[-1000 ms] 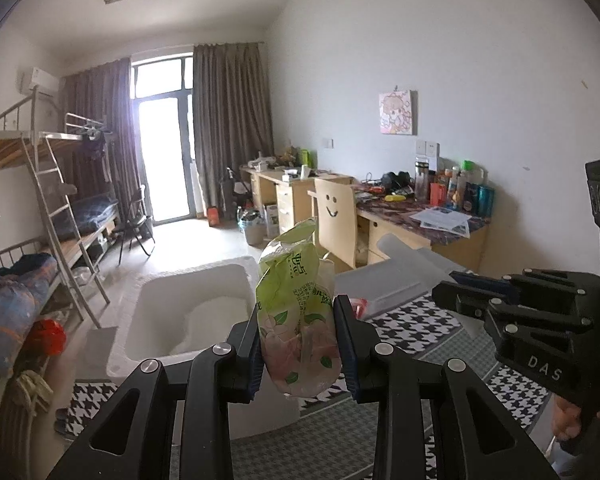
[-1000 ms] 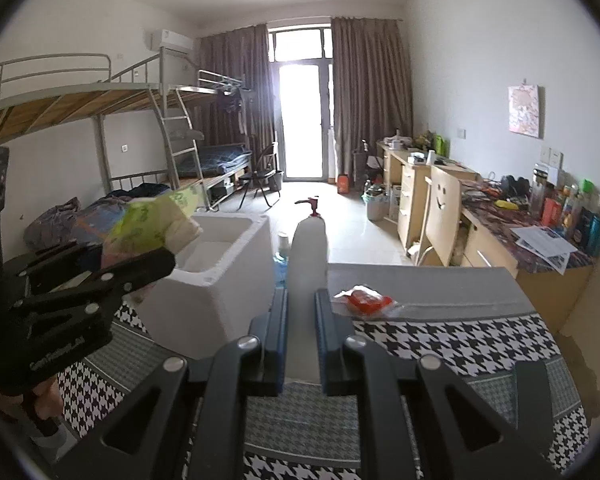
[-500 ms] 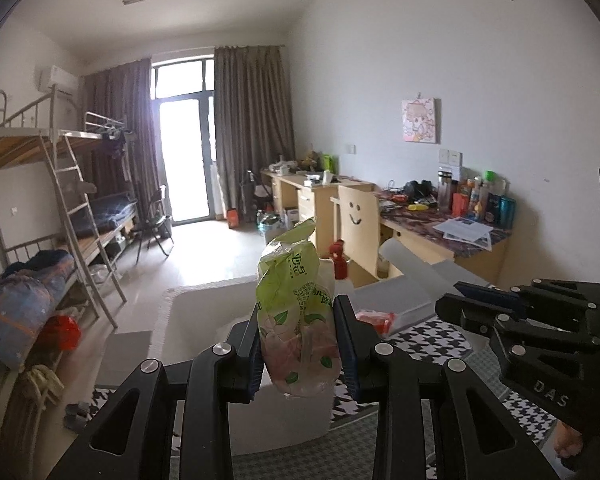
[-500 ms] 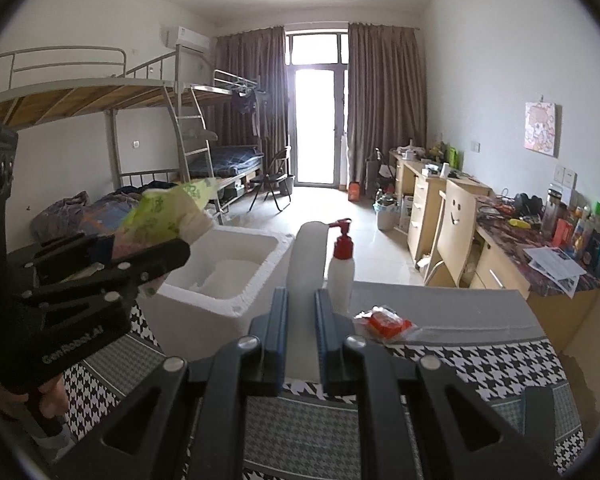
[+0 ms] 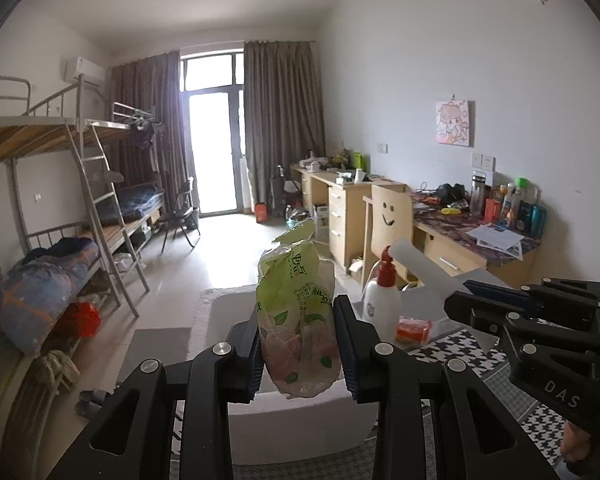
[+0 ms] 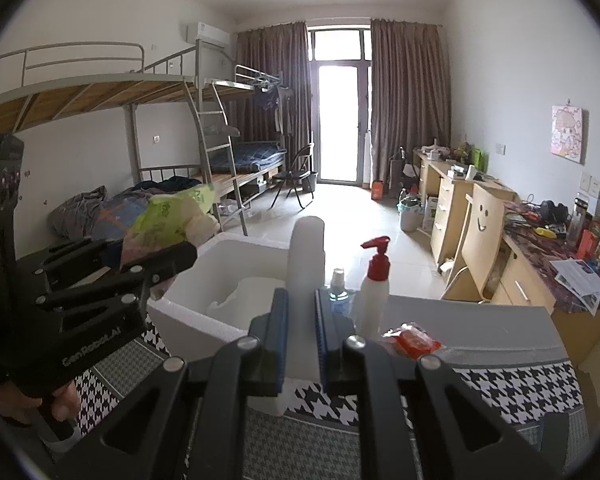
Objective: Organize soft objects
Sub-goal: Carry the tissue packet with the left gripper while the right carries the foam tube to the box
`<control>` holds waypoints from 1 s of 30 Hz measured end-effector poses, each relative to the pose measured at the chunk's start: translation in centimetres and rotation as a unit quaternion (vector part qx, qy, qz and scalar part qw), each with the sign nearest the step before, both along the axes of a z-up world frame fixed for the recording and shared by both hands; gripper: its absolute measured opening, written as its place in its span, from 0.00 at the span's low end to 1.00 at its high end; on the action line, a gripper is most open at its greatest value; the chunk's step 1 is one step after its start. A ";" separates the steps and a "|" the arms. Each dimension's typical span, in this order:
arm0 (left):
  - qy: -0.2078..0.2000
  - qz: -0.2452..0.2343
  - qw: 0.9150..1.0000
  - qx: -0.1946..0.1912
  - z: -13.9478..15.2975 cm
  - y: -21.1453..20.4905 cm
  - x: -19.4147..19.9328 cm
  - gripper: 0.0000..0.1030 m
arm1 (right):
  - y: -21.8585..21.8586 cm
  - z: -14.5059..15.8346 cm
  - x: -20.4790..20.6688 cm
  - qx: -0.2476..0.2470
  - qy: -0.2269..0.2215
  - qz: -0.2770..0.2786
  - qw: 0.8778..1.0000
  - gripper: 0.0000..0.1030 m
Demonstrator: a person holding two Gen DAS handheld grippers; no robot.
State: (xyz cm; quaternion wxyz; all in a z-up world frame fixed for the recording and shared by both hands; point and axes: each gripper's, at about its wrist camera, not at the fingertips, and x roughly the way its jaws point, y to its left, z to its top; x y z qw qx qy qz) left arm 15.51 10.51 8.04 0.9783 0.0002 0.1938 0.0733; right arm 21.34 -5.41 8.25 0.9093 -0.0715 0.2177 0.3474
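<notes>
My left gripper (image 5: 298,344) is shut on a soft green and pink plastic pack (image 5: 296,312), which stands upright between the pads. The pack hangs above the near wall of a white foam box (image 5: 300,412). My right gripper (image 6: 302,336) is shut on a white foam roll (image 6: 306,256) that sticks forward past the fingertips. In the right wrist view the left gripper (image 6: 180,256) and its pack (image 6: 168,224) are at the left, over the foam box (image 6: 196,320). The left wrist view shows the right gripper (image 5: 460,304) with the roll (image 5: 420,264) at the right.
The box stands on a table with a houndstooth cloth (image 6: 500,384). Behind the roll stand a white pump bottle with a red top (image 6: 374,292) and a small blue bottle (image 6: 338,292). An orange packet (image 6: 414,342) lies beside them. Bunk beds are left, desks right.
Both grippers have moved across the table with their loads still held. The foam box has slid lower in both views. The pump bottle now shows beside the roll.
</notes>
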 end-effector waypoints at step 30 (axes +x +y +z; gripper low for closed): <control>0.026 0.076 0.997 -0.006 -1.3 5.1 0.7 0.33 | 6.0 -1.0 3.0 -0.028 0.032 0.062 0.997 0.16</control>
